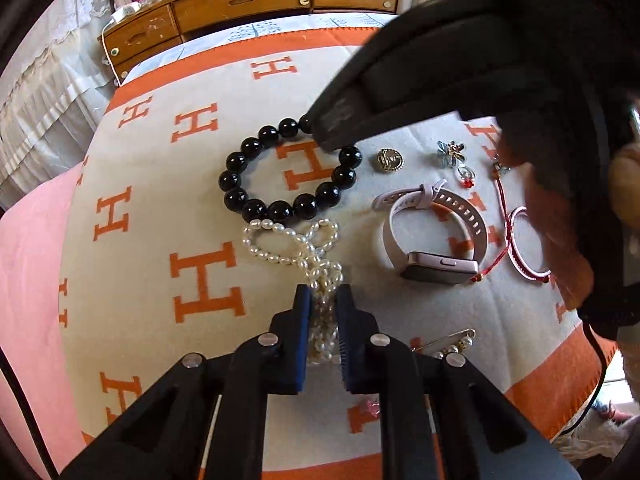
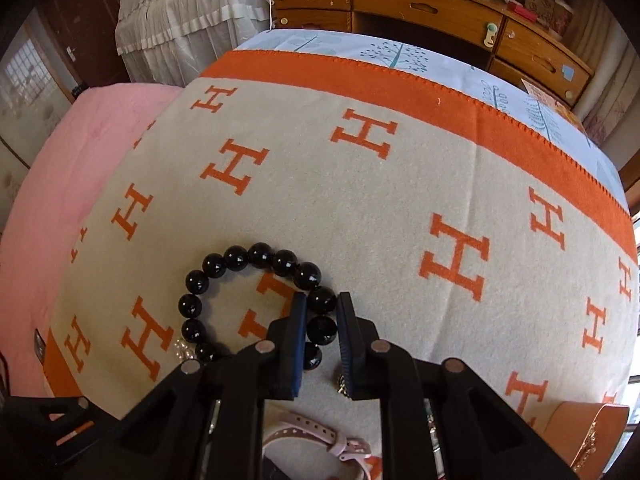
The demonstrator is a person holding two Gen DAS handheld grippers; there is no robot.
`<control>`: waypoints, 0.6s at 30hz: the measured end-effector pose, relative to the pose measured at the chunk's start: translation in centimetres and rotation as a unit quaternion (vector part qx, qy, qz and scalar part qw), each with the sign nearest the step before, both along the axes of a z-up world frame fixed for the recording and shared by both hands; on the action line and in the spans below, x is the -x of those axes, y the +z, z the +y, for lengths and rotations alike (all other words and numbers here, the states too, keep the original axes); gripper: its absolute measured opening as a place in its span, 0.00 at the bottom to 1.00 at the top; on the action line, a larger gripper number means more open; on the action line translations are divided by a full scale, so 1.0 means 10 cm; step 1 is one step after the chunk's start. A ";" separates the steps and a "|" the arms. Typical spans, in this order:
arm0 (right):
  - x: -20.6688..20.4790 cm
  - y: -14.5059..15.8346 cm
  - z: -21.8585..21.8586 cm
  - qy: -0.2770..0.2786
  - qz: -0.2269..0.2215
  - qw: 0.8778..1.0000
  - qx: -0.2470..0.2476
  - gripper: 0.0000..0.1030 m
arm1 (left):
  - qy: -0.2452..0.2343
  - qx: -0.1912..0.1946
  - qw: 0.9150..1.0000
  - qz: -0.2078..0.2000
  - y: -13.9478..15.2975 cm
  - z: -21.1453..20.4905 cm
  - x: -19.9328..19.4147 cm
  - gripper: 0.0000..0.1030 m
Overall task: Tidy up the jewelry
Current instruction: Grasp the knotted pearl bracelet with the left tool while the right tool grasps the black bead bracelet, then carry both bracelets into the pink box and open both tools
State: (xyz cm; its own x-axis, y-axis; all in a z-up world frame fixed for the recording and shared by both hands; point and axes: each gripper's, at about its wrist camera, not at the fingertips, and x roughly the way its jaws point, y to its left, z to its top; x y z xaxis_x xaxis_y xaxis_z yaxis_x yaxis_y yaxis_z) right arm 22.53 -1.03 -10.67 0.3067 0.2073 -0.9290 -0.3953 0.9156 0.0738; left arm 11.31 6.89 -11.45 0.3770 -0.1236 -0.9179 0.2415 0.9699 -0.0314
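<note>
A black bead bracelet (image 1: 280,172) lies on the cream and orange blanket (image 1: 160,208). A white pearl necklace (image 1: 304,248) lies just in front of it. My left gripper (image 1: 323,300) is shut on the pearl necklace, whose strands run between its fingers. My right gripper (image 2: 322,308) is shut on the black bead bracelet (image 2: 256,300), with beads between its fingers; in the left wrist view its dark tip (image 1: 336,128) rests on the bracelet's far right side.
A pink smartwatch (image 1: 432,236), a gold round brooch (image 1: 390,159), a silver flower brooch (image 1: 452,152), a small ring (image 1: 466,174), a red cord bracelet (image 1: 516,240) and a pearl pin (image 1: 452,344) lie to the right. A tan bag (image 2: 592,436) sits at the right. A wooden dresser (image 1: 248,0) stands behind.
</note>
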 end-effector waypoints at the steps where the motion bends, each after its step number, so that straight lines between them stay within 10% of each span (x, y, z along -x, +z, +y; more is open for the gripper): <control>1: -0.01 0.02 -0.03 -0.007 0.002 1.000 -0.015 0.14 | 0.009 0.008 1.000 0.003 0.01 0.02 -0.02 0.08; 18: 0.55 1.23 -0.98 -0.073 -0.107 0.977 -0.171 0.14 | 0.091 0.136 0.985 -0.054 0.95 0.44 0.01 0.07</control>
State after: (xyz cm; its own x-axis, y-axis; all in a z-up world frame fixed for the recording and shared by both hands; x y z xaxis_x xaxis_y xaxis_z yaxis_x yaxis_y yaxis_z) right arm 17.01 -10.82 1.62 0.5361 0.4332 -0.7245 -0.3021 0.8999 0.3145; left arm 11.18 11.30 -1.95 0.5100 -0.2804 -0.8132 0.0800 0.9567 -0.2798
